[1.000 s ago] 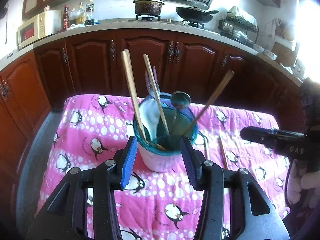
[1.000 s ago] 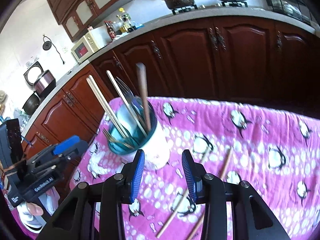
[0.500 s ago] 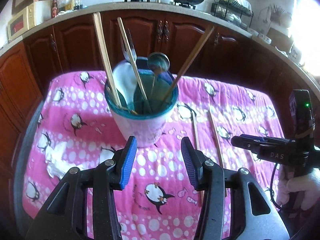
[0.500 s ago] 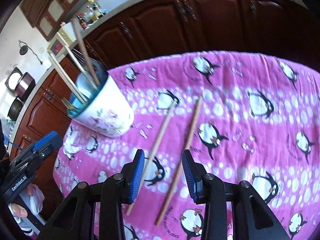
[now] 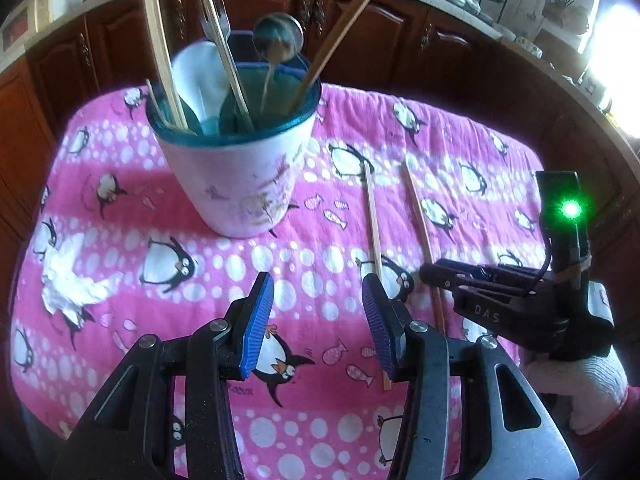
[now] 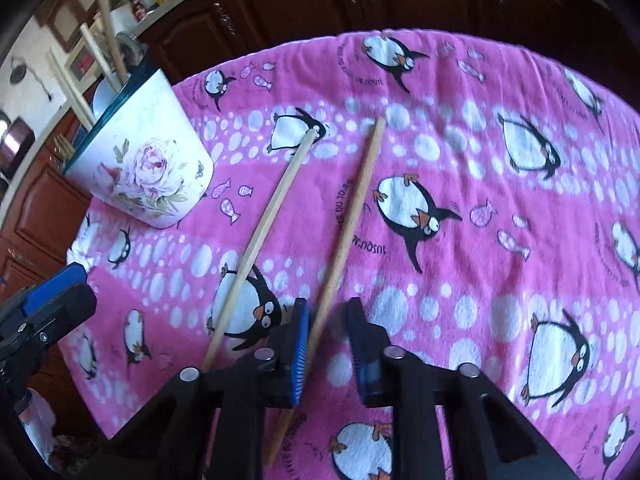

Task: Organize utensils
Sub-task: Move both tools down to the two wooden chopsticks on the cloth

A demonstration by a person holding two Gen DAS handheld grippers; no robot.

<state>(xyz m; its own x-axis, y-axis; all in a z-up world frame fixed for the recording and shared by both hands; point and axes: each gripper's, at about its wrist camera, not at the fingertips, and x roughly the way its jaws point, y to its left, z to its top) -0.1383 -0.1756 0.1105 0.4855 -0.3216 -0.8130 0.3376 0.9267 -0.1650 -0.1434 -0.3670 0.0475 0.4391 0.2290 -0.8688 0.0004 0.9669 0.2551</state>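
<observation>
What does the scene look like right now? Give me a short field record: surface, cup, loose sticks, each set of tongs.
surface: table under a pink penguin cloth
cup: white flowered cup with teal rim, upright, holding chopsticks, a fork and spoons
loose sticks: two chopsticks lie on the cloth, left one, right one, apart
right tongs: closing, right chopstick between the jaws, touching only the left pad
left tongs: open, nothing between them
other: crumpled white tissue on the cloth
</observation>
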